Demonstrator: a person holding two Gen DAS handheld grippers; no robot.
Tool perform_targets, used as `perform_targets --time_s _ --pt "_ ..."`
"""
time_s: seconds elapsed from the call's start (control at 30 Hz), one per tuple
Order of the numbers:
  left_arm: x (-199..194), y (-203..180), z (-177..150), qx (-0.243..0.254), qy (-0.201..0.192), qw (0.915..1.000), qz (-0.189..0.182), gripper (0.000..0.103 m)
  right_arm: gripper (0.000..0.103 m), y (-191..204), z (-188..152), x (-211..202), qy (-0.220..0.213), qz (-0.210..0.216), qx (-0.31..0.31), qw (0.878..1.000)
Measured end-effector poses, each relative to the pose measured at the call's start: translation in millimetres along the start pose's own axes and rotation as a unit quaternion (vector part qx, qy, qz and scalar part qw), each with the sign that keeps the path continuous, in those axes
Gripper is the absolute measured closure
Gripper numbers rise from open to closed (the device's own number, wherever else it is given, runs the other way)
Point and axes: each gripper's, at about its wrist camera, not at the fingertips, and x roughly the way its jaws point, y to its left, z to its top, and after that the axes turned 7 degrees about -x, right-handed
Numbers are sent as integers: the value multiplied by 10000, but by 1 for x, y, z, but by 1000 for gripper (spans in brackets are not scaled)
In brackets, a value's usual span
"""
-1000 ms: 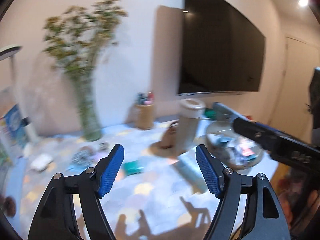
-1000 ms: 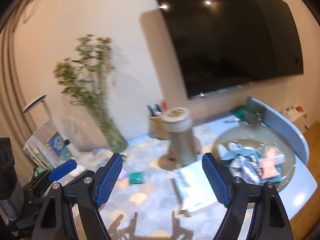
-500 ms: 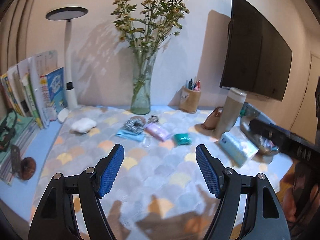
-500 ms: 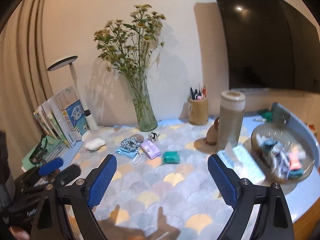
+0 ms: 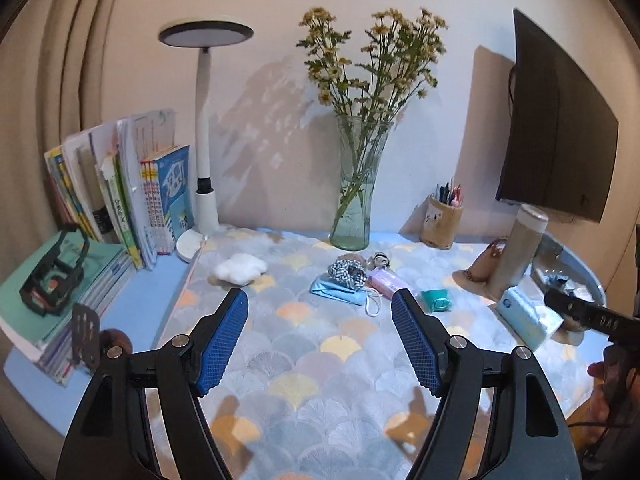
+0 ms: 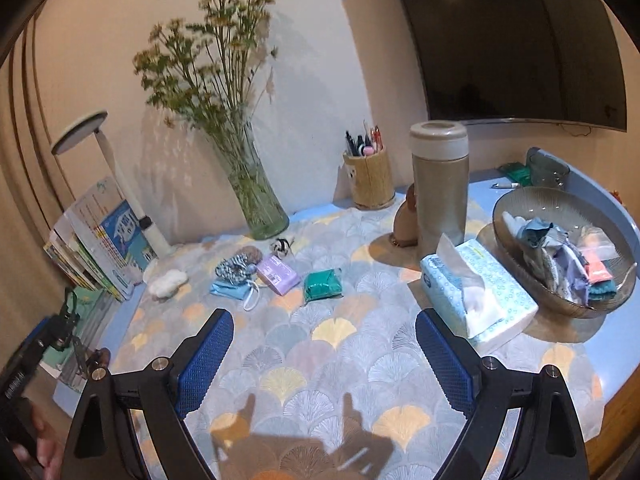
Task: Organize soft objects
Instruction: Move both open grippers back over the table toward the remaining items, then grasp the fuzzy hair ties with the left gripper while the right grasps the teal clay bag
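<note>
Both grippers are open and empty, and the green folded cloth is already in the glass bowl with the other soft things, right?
Not quite. The green folded cloth lies on the patterned tablecloth, not in the glass bowl; the right wrist view shows it. Both grippers are open and empty.

Both wrist views have swung left and steadied. The desk lamp and books now show. The glass bowl has slid toward the right edge.

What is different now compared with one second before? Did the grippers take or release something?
Both cameras swung left and down, from the TV toward the mat. Nothing was taken or released: the left gripper and right gripper stay open and empty. The mask, green pouch and bowl lie unmoved.
</note>
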Motion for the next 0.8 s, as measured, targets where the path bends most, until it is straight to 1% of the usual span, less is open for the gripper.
perform_targets --time_s 0.03,0.1,0.13,0.2,0.27,0.37,0.43,0.53,0.63,0.73,0.8 --pt "8 -3 4 61 53 10000 -22 30 11 1 1 6 92 6 -25 10000" --pt "28 -11 9 207 240 9993 -178 26 11 3 2 23 337 28 -112 9994" --pt "45 -16 12 298 390 9984 -264 24 11 4 2 32 455 44 -170 9988" --pt "71 -22 16 427 622 9964 -384 23 11 7 3 53 723 109 -326 9968" --pt "109 -28 21 493 1015 9913 -678 23 11 7 3 74 991 248 -408 9939" --pt "165 -28 26 343 1568 9835 -830 23 11 2 9 117 1430 479 -384 9878" --pt "204 -28 27 197 1848 9779 -962 23 11 -1 14 146 1659 321 -418 9847" --pt "245 -33 28 107 2098 9724 -1020 23 11 -5 17 184 1900 418 -370 9802" --pt "285 -44 27 237 2238 9703 -881 23 11 -11 16 213 2037 602 -166 9770" --pt "321 -53 22 486 2470 9656 -651 23 11 -17 16 233 2007 591 -21 9779" --pt "335 -52 17 495 2553 9641 -537 26 11 -21 19 240 1882 572 22 9805"
